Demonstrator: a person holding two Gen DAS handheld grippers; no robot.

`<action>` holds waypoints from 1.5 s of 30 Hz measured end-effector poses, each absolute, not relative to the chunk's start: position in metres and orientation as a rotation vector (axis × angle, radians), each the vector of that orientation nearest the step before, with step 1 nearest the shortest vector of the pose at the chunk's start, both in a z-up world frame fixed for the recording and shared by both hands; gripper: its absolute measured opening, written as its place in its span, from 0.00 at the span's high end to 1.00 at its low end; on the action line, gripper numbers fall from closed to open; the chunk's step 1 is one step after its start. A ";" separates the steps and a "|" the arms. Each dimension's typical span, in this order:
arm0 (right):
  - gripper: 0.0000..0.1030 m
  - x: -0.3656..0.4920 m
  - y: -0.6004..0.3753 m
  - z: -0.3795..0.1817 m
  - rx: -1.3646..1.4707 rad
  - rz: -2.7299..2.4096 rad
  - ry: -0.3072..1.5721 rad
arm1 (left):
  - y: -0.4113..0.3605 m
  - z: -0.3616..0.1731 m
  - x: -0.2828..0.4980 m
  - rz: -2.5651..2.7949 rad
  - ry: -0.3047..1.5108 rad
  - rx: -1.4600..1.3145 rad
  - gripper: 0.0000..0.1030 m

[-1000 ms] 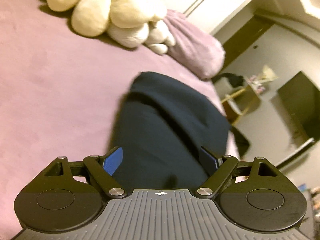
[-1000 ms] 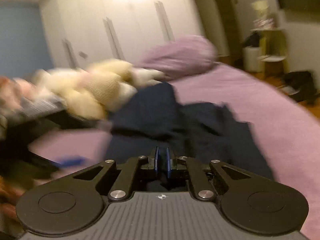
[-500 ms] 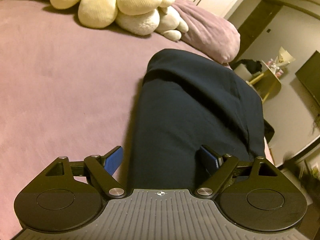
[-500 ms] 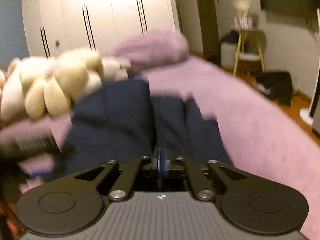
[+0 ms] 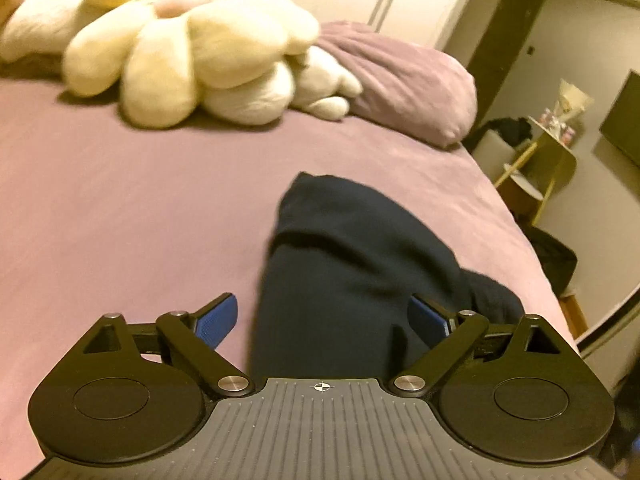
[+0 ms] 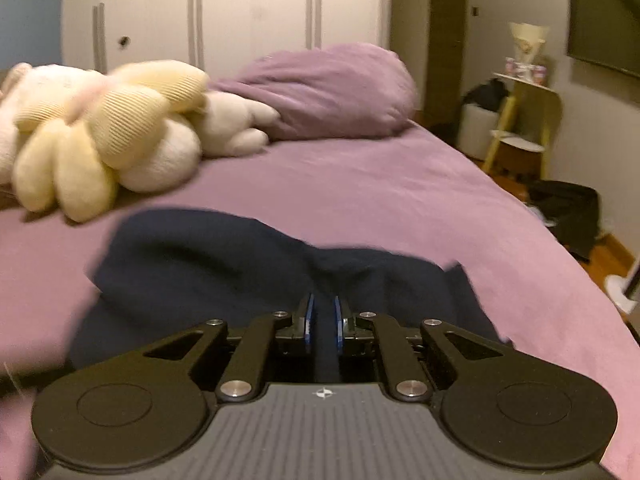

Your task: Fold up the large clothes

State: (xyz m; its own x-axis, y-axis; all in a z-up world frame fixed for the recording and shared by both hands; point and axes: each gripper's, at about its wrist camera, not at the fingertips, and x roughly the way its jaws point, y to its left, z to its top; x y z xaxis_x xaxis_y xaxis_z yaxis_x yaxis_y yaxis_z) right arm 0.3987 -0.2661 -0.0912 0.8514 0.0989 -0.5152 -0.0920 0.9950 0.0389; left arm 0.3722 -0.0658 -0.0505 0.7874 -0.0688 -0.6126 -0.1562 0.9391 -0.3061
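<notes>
A dark navy garment [image 5: 344, 264] lies folded in a long bundle on the purple bed [image 5: 120, 200]. My left gripper [image 5: 322, 318] is open, its blue pads either side of the garment's near end, holding nothing. In the right wrist view the same garment [image 6: 224, 256] lies bunched ahead. My right gripper [image 6: 323, 320] has its jaws nearly closed on a fold of the navy cloth, which fills the narrow gap between the pads.
Cream plush toys [image 5: 180, 52] and a purple pillow [image 5: 404, 80] lie at the head of the bed. The bed's right edge [image 6: 560, 248] drops to the floor, with a yellow side table [image 6: 524, 120] and a dark bag [image 6: 568, 212] beyond. White wardrobe doors [image 6: 240, 12] stand behind.
Both grippers have pulled back toward the foot of the bed, so the garment looks shorter and farther. The right jaws have parted slightly around the cloth. The left stays open.
</notes>
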 end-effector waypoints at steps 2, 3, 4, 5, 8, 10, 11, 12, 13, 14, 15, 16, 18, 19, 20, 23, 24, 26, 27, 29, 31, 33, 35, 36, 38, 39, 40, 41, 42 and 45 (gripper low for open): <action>0.93 0.398 -0.281 -0.105 0.082 0.081 0.543 | -0.080 -0.058 0.387 0.046 0.662 -0.326 0.06; 0.93 0.395 -0.289 -0.109 0.117 0.080 0.531 | -0.086 -0.064 0.394 0.046 0.661 -0.319 0.03; 0.94 0.393 -0.294 -0.112 0.137 0.080 0.524 | -0.090 -0.070 0.399 0.055 0.671 -0.313 0.02; 0.94 0.391 -0.298 -0.115 0.146 0.078 0.516 | -0.093 -0.076 0.403 0.070 0.687 -0.302 0.01; 0.94 0.390 -0.302 -0.127 0.146 0.082 0.495 | -0.096 -0.096 0.410 0.095 0.709 -0.287 0.00; 0.94 0.392 -0.305 -0.134 0.172 0.094 0.487 | -0.096 -0.107 0.411 0.109 0.697 -0.284 0.00; 0.94 0.390 -0.308 -0.137 0.176 0.098 0.482 | -0.097 -0.109 0.412 0.118 0.699 -0.272 0.00; 0.94 0.391 -0.307 -0.140 0.171 0.099 0.474 | -0.097 -0.109 0.411 0.119 0.697 -0.270 0.00; 0.94 0.391 -0.307 -0.142 0.169 0.102 0.472 | -0.097 -0.108 0.410 0.117 0.696 -0.270 0.00; 0.94 0.392 -0.307 -0.141 0.168 0.106 0.473 | -0.095 -0.107 0.409 0.112 0.695 -0.271 0.00; 0.94 0.390 -0.309 -0.140 0.175 0.110 0.470 | -0.093 -0.106 0.407 0.103 0.693 -0.278 0.00; 0.94 0.388 -0.313 -0.138 0.194 0.119 0.469 | -0.091 -0.106 0.406 0.093 0.690 -0.286 0.00; 0.94 0.381 -0.322 -0.132 0.243 0.138 0.462 | -0.087 -0.107 0.401 0.078 0.681 -0.302 0.00; 0.94 0.377 -0.326 -0.130 0.258 0.143 0.461 | -0.087 -0.107 0.400 0.075 0.675 -0.305 0.00; 0.94 0.372 -0.329 -0.129 0.263 0.144 0.460 | -0.087 -0.107 0.400 0.075 0.673 -0.303 0.00; 0.84 0.351 -0.330 -0.129 0.224 0.100 0.437 | -0.090 -0.108 0.399 0.077 0.665 -0.290 0.00; 0.83 0.346 -0.333 -0.133 0.226 0.088 0.428 | -0.090 -0.108 0.400 0.082 0.665 -0.289 0.00; 0.83 0.345 -0.341 -0.140 0.272 0.106 0.418 | -0.091 -0.109 0.402 0.091 0.669 -0.290 0.00; 0.83 0.349 -0.342 -0.142 0.278 0.109 0.424 | -0.092 -0.109 0.402 0.098 0.666 -0.286 0.00; 0.83 0.354 -0.336 -0.145 0.243 0.104 0.429 | -0.092 -0.109 0.402 0.102 0.666 -0.284 0.00; 0.83 0.357 -0.332 -0.147 0.220 0.101 0.431 | -0.092 -0.108 0.401 0.100 0.665 -0.286 0.00; 0.83 0.358 -0.334 -0.146 0.227 0.105 0.430 | -0.091 -0.104 0.394 0.094 0.661 -0.299 0.00; 0.83 0.356 -0.334 -0.144 0.224 0.103 0.427 | -0.086 -0.099 0.382 0.084 0.653 -0.331 0.00; 0.83 0.353 -0.334 -0.142 0.218 0.099 0.421 | -0.085 -0.097 0.375 0.078 0.646 -0.345 0.00; 0.82 0.346 -0.333 -0.140 0.206 0.090 0.408 | -0.084 -0.095 0.358 0.066 0.628 -0.369 0.00; 0.81 0.343 -0.332 -0.139 0.203 0.087 0.402 | -0.084 -0.096 0.351 0.061 0.617 -0.374 0.00; 0.81 0.339 -0.332 -0.139 0.198 0.085 0.396 | -0.084 -0.097 0.347 0.059 0.603 -0.376 0.00; 0.81 0.335 -0.332 -0.140 0.193 0.083 0.388 | -0.085 -0.098 0.345 0.059 0.590 -0.375 0.00; 0.81 0.331 -0.332 -0.141 0.192 0.081 0.380 | -0.085 -0.102 0.345 0.066 0.587 -0.375 0.00; 0.81 0.327 -0.330 -0.145 0.185 0.078 0.365 | -0.085 -0.106 0.358 0.085 0.630 -0.374 0.00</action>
